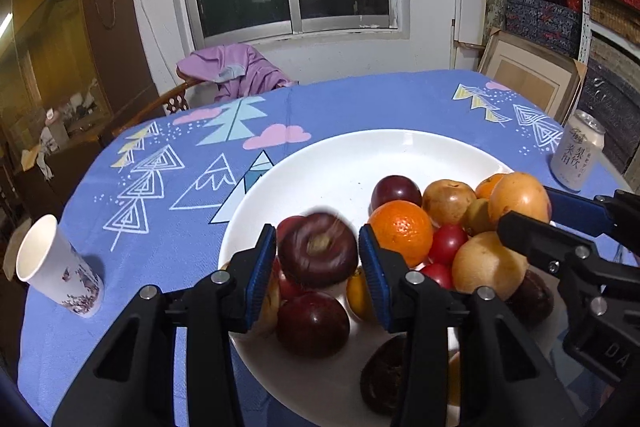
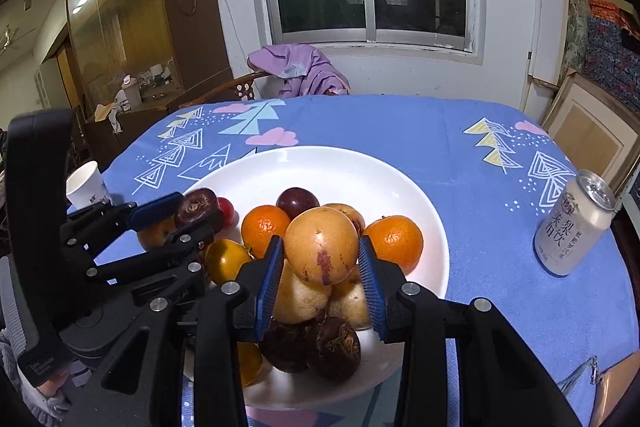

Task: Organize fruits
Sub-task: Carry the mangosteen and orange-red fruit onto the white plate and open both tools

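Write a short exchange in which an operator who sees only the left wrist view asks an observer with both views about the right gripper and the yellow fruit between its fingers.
Operator: My left gripper holds a dark red fruit. A finger blocks my sight of the right one. Are both pads on the yellow fruit?
Observer: Yes. The right gripper has a blue pad against each side of the yellow fruit.
Operator: Any marks on the side facing that camera?
Observer: A dark reddish blotch runs down its lower front.
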The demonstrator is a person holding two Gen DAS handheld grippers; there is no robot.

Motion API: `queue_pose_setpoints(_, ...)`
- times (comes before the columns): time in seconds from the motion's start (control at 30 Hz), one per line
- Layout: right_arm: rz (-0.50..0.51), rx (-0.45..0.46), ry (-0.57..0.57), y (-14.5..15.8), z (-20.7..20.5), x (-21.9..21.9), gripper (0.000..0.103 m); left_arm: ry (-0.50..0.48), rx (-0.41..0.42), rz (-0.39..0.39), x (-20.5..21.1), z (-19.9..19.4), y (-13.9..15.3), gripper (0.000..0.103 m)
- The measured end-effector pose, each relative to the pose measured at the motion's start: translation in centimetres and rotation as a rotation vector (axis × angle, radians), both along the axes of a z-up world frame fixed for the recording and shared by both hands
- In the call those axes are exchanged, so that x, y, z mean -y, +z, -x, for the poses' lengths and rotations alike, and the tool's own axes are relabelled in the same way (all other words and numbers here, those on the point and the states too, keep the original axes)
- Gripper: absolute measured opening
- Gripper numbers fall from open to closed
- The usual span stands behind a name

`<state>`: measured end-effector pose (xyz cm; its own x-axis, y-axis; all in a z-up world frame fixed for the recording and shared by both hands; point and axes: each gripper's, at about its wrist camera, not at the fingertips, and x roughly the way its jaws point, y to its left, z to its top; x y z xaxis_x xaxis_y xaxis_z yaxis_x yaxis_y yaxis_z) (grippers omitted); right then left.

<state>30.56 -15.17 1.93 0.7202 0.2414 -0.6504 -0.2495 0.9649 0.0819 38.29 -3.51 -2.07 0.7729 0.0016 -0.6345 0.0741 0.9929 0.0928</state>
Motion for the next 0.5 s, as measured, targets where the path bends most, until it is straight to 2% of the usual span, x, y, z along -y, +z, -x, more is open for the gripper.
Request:
queue_pose_setpoints(0.13, 0.015, 0.012, -0.003, 0.0, 0.1, 0.0, 0.044, -0.012, 0.01, 0.007, 0.3, 0.2, 0.1, 0.054)
queue_pose_setpoints(0.2, 0.016, 0.023, -0.006, 0.4, 0.4, 0.1, 0.055, -0.006, 0.03, -0.006, 0.4, 0.6, 0.4, 0.064)
queue_pose_setpoints(0.27, 0.014, 0.038, -0.014, 0.9, 0.6, 0.3, 0.057, 0.007, 0.061, -0.023, 0.5, 1.2, 0.9, 0.073)
queue_pose_setpoints(0.5, -0.019, 0.077, -0.021, 3.0, 3.0, 1.2, 0.057, 0.023, 0.096, -0.024, -0.1, 3.7, 2.9, 0.074)
